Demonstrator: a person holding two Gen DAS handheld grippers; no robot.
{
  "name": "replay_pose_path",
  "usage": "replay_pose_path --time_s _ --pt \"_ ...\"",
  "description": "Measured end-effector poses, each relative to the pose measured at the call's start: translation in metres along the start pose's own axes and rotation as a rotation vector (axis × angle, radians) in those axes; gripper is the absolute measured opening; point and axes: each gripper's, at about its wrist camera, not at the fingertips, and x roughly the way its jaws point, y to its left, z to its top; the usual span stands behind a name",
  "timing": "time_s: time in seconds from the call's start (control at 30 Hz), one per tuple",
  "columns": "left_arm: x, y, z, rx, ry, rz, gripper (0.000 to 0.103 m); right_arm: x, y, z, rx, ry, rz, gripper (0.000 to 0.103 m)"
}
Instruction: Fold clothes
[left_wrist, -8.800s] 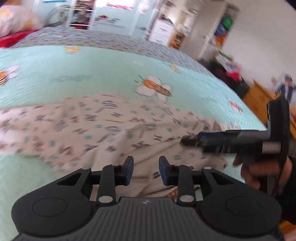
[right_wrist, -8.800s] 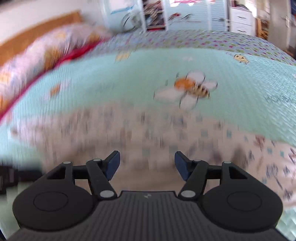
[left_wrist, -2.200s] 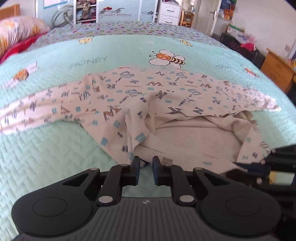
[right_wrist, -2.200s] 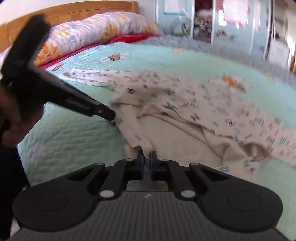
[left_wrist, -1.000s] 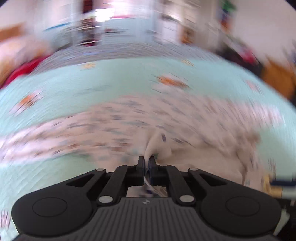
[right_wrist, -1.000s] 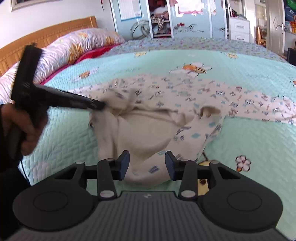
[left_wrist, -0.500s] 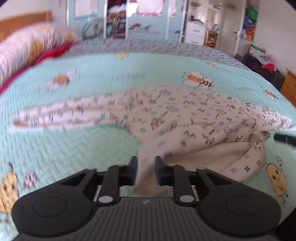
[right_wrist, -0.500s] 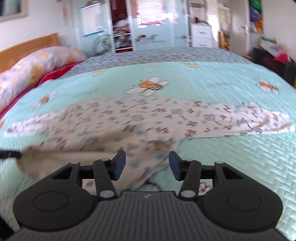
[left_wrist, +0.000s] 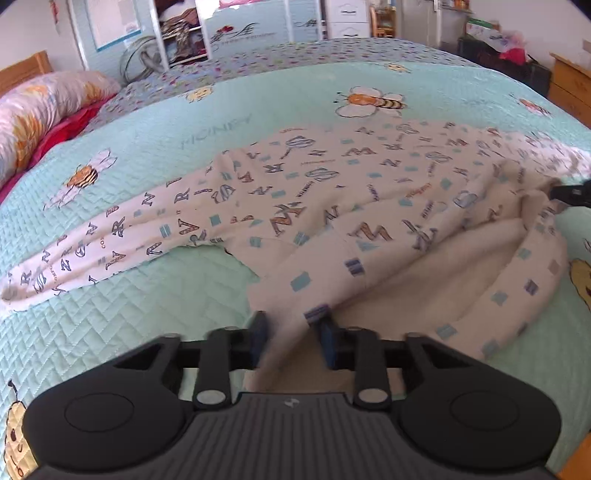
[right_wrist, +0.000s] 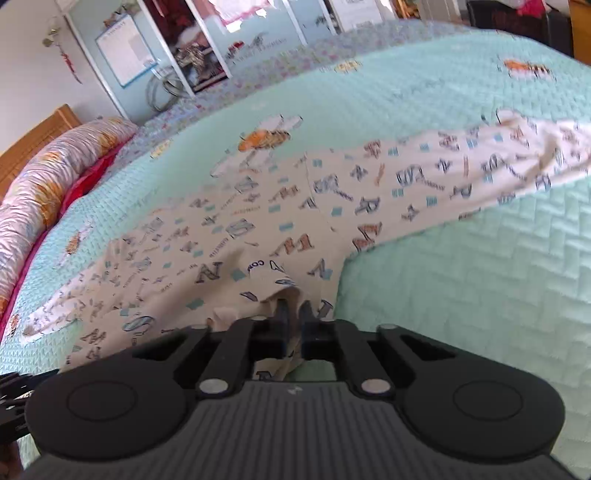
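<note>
The shirt (left_wrist: 332, 192) lies spread across the green bedspread (left_wrist: 110, 314), sleeves out to either side, its near hem turned up so the plain inside shows. Our right gripper (right_wrist: 293, 315) is pinched tight on a fold of that hem, cloth bunched between its blue pads. Our left gripper (left_wrist: 291, 332) has the hem's other corner between its jaws, which are closing at this moment; the pads do not look to be pressing the cloth yet, so we count that side as not gripped. To do this step well, we judge that we should let the left close fully on a good bite of both layers before lifting, then raise both corners together and level, keeping the hem taut between them so the fold lands straight across the body (a slack middle would probably wrinkle underneath). The sleeves likely need tucking afterwards. As for containers, we see none on the bed; shelves (left_wrist: 181, 33) and a dresser (left_wrist: 570, 85) stand beyond it, their contents too small to tell.
</note>
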Motion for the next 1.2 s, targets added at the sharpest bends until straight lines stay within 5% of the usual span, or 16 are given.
replay_pose_path --time_s 0.27,0.47,0.6,0.73,0.87,0.93,1.03,1.2 --pt "-0.088 0.026 0.024 -0.140 -0.175 -0.133 0.005 -0.081 0.021 0.010 -0.190 -0.176 -0.001 0.000" --pt "-0.166 0.043 0.004 -0.236 -0.248 -0.258 0.005 -0.161 0.034 -0.002 -0.266 -0.226 0.060 0.000" --pt "-0.177 0.064 -0.023 -0.351 -0.221 -0.317 0.006 -0.189 0.028 -0.017 -0.229 -0.154 0.091 0.000" --pt "-0.145 0.072 -0.052 -0.398 -0.086 -0.202 0.006 -0.160 0.009 -0.038 -0.188 -0.011 0.000 0.000" --pt "-0.138 0.037 -0.060 -0.219 -0.039 -0.209 0.008 -0.140 0.006 -0.045 -0.103 0.010 -0.032 0.000" --pt "-0.140 0.008 -0.058 -0.054 -0.044 -0.225 0.015 -0.138 0.011 -0.043 -0.082 -0.014 -0.021 0.000" --pt "-0.136 -0.034 -0.061 0.150 -0.026 -0.231 0.038 -0.140 0.020 -0.034 -0.102 -0.060 -0.001 0.000" --pt "-0.110 -0.071 -0.079 0.323 0.018 -0.228 0.044 -0.147 0.027 -0.019 -0.101 -0.124 0.028 0.000"
